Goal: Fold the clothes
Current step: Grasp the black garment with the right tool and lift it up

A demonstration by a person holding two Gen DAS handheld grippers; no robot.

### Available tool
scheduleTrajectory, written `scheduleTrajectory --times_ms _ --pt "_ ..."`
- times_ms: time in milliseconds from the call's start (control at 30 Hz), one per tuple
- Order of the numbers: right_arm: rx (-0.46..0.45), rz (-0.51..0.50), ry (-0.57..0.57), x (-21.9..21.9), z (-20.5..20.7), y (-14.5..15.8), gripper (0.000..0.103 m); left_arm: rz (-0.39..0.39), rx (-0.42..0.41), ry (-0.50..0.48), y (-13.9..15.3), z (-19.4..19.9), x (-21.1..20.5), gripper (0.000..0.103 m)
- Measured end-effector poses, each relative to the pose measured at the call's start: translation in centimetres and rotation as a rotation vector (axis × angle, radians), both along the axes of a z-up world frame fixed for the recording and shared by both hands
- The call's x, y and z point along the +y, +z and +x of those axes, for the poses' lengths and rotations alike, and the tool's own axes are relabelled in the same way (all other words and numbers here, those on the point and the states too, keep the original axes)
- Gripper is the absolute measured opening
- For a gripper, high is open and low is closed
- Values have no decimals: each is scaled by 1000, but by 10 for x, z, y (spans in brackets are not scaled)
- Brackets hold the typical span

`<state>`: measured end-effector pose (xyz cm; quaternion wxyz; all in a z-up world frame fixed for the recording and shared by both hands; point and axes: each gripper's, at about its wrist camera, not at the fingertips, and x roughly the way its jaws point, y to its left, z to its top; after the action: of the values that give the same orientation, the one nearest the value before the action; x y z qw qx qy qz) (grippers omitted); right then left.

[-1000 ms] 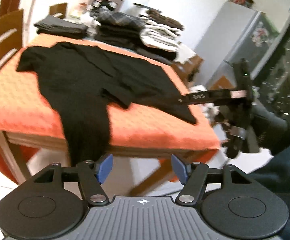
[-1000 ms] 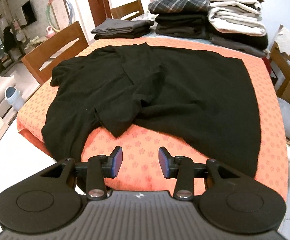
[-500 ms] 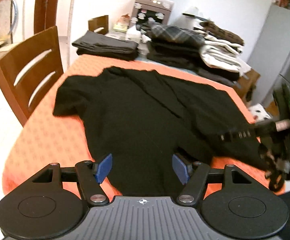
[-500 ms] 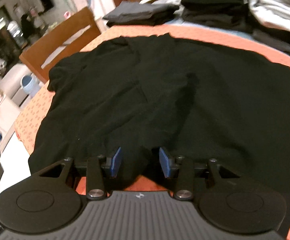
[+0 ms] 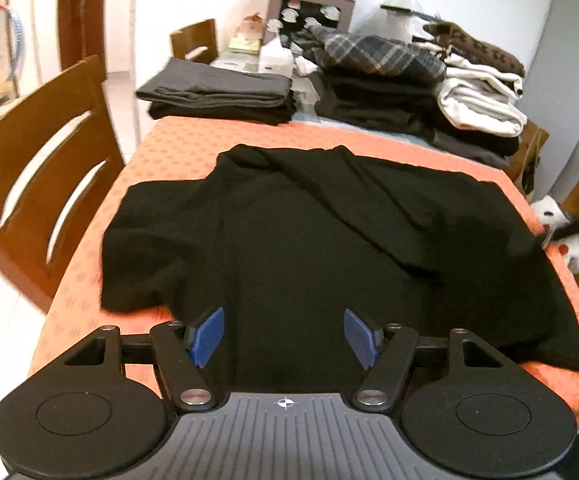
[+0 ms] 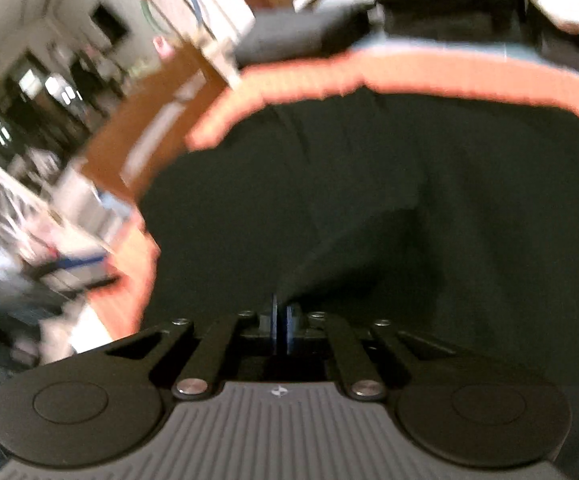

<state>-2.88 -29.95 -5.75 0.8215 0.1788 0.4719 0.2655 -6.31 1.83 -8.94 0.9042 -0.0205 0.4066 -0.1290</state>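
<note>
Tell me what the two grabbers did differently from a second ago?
The right gripper came in over the table and snapped shut on a fold of the black garment. The left gripper swung in over the garment's near edge, jaws open as before. The folded stacks stayed put.

Materials and finishes: cloth, wood, plastic, metal

Garment [image 5: 329, 240]: black matt knit cloth, soft. Bench [image 5: 177, 140] cover: orange cloth, printed, faintly textured. Chair [image 5: 37, 160]: brown wood, smooth, slight sheen. Left gripper [image 5: 285, 334]: matt black plastic, ribbed grey housing, ridged blue pads on the fingers [image 5: 207, 336], bright metal rivets. Stacked clothes [image 5: 381, 76]: plaid, cream and dark cloth.
</note>
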Motion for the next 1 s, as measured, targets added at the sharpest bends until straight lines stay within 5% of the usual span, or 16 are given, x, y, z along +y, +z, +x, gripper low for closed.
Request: scheduleTrajectory --times_ms 333,533,733,1000 --pt "-169 178 -66 3 145 143 5 -7 -32 -137 -26 88 12 69" --pt "-255 116 -117 35 270 189 5 -68 -30 -137 -37 132 23 69" --pt "-354 -16 -275 57 386 186 5 -123 -4 -57 -40 174 31 67" --pt "-397 -93 -463 51 508 124 5 -177 3 49 -48 209 36 67"
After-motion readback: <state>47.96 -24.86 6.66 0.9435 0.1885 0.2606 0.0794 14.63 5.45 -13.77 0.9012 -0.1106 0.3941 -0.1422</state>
